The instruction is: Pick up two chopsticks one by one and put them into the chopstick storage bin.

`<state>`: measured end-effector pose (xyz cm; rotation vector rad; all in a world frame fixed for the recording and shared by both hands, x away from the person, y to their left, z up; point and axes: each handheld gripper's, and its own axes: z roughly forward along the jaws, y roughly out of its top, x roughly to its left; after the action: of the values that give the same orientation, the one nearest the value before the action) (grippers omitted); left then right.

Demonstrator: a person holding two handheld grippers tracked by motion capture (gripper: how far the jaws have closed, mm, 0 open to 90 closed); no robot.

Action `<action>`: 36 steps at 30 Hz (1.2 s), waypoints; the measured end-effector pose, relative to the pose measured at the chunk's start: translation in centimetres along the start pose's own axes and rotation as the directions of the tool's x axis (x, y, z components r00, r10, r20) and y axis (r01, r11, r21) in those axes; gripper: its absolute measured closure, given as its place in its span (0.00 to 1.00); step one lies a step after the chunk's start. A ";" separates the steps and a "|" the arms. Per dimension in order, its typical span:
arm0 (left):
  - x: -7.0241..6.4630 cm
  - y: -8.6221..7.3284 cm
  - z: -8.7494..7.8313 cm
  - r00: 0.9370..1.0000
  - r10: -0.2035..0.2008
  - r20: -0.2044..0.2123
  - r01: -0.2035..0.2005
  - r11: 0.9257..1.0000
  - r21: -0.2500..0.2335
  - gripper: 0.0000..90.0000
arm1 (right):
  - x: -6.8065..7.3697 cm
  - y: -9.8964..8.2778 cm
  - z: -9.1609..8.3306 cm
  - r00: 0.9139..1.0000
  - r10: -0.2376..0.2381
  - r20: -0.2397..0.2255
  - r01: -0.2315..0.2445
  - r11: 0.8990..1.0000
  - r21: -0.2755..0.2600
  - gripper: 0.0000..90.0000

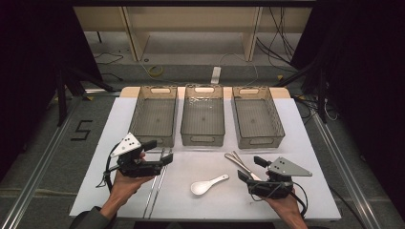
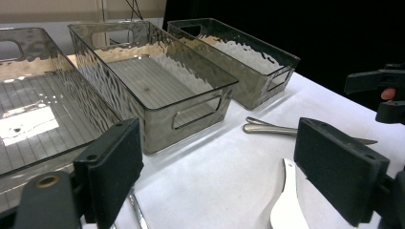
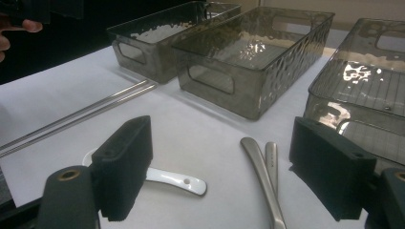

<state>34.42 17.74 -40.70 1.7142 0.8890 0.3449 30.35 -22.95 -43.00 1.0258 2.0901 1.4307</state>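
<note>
White spoon [image 1: 208, 184] lay on the worktop [image 1: 200, 157] between both grippers, left gripper [image 1: 162, 161] jaws apart left of it, right gripper [image 1: 248, 169] jaws apart right of it, three bins [image 1: 202, 114] beyond.

left claw [image 1: 165, 158]: black, grey plate | right claw [image 1: 247, 168]: black, grey plate | sleeve [image 1: 90, 218]: dark grey

A white table [image 1: 114, 124] carries three smoky clear plastic bins side by side along its far edge: left bin [image 1: 154, 116], middle bin [image 1: 203, 115], right bin [image 1: 258, 117]. Nearer lie a white spoon [image 1: 206, 184], two metal utensils [image 1: 241, 164] to its right, and long metal chopsticks [image 1: 157, 186] to its left.
</note>
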 end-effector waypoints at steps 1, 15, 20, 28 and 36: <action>0.0 0.0 0.0 1.000 -0.002 -0.001 0.002 1.000 0.002 0.18 | 0.0 0.0 0.0 1.000 0.003 -0.001 -0.003 1.000 -0.004 0.26; 0.6 0.3 0.5 0.997 -0.031 -0.076 0.040 0.993 0.112 0.18 | 0.0 0.0 0.0 1.000 -0.001 0.003 0.001 1.000 0.006 0.26; 1.1 0.7 1.0 0.994 -0.047 -0.101 0.067 0.977 0.201 0.18 | -0.1 0.0 0.1 1.000 0.015 -0.012 -0.015 1.000 0.006 0.26; 2.1 1.6 1.7 0.986 -0.022 -0.163 0.077 0.938 0.337 0.21 | -0.1 0.0 0.1 1.000 0.009 -0.007 -0.009 1.000 0.012 0.26; 3.1 2.3 3.7 0.980 0.009 -0.199 0.099 0.846 0.524 0.24 | -0.1 0.0 0.1 1.000 0.011 -0.012 -0.011 1.000 0.017 0.26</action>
<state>39.74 17.10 -40.45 2.1917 1.2539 0.2472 30.52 -22.96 -43.03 1.0391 2.1119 1.4304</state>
